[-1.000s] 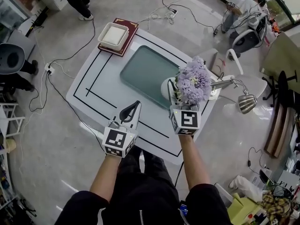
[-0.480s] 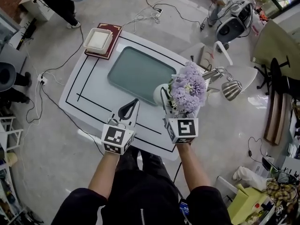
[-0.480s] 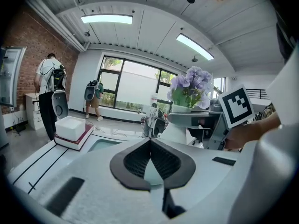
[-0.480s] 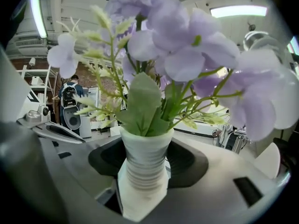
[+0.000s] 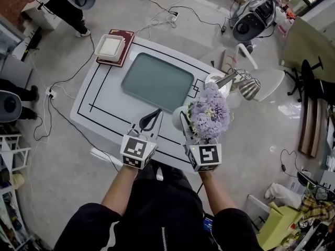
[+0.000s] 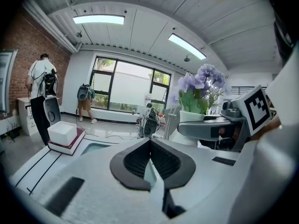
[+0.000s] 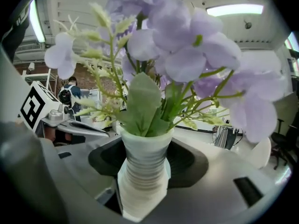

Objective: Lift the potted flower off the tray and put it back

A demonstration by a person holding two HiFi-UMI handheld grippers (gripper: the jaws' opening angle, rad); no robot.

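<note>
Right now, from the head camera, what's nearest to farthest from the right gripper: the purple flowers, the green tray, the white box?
1. Purple potted flower in its white ribbed pot: gripped in the right gripper's jaws.
2. Grey-green rectangular tray: ahead, slightly left.
3. White square box on the red book: far left corner.

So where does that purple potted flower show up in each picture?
Head view: right of centre, potted flower in the right gripper, off the tray.
Left gripper view: upper right, beside the right gripper's marker cube.
Right gripper view: centre, its pot between the jaws.
Shared landmark: that marker cube, below the flower in the head view.
</note>
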